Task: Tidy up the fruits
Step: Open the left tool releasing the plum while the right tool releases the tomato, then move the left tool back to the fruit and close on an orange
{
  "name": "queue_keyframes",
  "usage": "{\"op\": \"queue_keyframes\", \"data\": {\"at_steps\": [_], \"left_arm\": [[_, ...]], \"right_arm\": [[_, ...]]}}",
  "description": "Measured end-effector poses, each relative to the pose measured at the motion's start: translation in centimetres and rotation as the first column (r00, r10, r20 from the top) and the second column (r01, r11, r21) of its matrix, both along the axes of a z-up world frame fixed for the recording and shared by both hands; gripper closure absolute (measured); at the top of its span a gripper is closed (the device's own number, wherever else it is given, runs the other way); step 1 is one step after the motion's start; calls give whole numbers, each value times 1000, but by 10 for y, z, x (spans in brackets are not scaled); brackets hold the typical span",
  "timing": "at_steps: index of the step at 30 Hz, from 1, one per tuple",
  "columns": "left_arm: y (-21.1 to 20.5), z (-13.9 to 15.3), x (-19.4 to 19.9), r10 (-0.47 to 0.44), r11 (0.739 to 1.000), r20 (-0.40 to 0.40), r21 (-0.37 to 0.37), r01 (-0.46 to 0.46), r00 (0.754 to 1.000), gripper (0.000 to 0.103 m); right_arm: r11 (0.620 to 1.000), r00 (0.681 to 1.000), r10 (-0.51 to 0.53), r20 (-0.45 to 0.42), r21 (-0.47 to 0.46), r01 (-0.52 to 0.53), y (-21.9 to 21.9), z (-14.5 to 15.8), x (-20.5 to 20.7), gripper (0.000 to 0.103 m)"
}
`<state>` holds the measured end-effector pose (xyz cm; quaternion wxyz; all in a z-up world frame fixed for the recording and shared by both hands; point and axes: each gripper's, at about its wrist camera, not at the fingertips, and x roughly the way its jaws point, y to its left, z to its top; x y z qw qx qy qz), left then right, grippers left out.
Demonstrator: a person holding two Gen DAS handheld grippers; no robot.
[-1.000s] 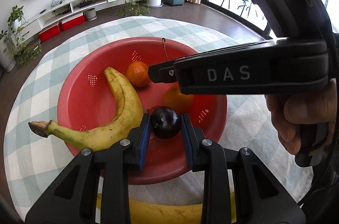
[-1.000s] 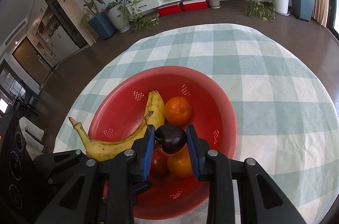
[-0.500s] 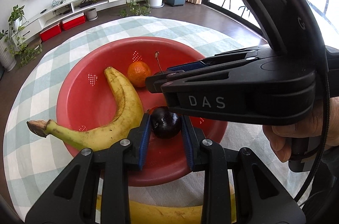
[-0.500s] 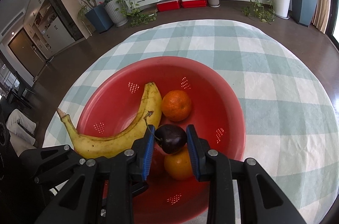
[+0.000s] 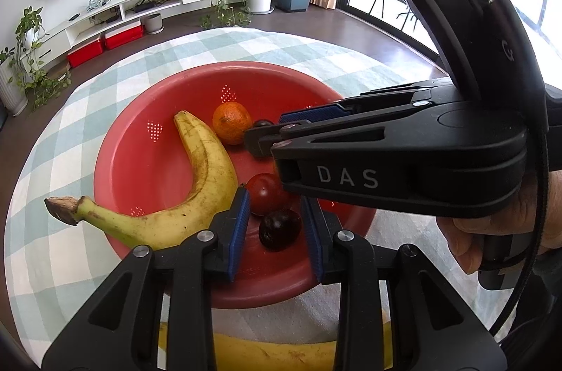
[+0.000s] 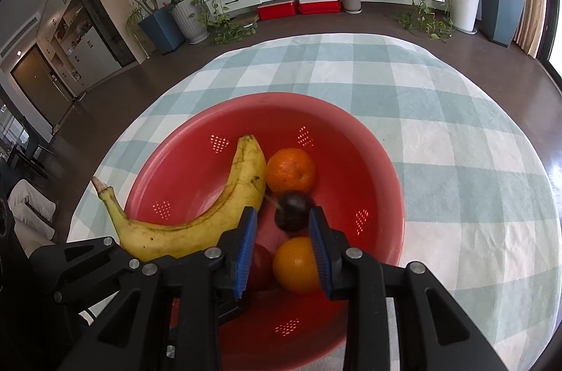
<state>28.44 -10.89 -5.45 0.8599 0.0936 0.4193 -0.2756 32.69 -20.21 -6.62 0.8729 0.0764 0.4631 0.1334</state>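
Observation:
A red perforated bowl holds a banana, a mandarin, a red tomato and an orange. A dark cherry lies low in the bowl between the pads of my left gripper, with a gap on its left side. A second dark cherry rests against the mandarin, just past the tips of my right gripper. Neither gripper's pads press on anything.
A second banana lies on the checked cloth in front of the bowl. A hand holds the right gripper, which crosses the right half of the left wrist view. Cloth to the bowl's right and far side is bare.
Both cherries have left the pads and dropped into the bowl. The tomato now shows behind the left one. The right gripper has swung further across the left wrist view.

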Motion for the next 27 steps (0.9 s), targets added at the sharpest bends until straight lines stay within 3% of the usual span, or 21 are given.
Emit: {"op": "queue_keyframes", "data": {"at_steps": [5,7,9,12,13,14,20,27], "left_arm": [[3,3,-4,8,1000,5,-5,-7,1000,74],[5,5,-7,12,1000,10,-9,-12,1000,70],[8,11,-13,18,999,22,-29,-18,1000,55],[13,23,-26,29,998,58,-54,-26,998,25],[15,27,-31,39,998,74,-55,-35,997,12],[18,31,-36,45,997,83,-62,-40,996,7],[48,50,-73,108,989,116,-109,-96,987,1],[96,42,-130,198,970,59,-157,-187,978,1]], "right_arm": [[1000,1000,-10,5,9,10,-3,3,-4,68],[1000,1000,-23,20,13,22,-6,7,-8,60],[999,998,-41,43,27,40,-11,14,-17,42],[996,993,-68,99,70,61,-22,29,-35,20],[994,990,-77,118,81,68,-25,34,-42,17],[993,988,-82,134,91,70,-28,38,-49,14],[989,977,-107,185,123,85,-47,51,-98,12],[983,970,-149,194,135,123,-59,36,-162,10]]}}
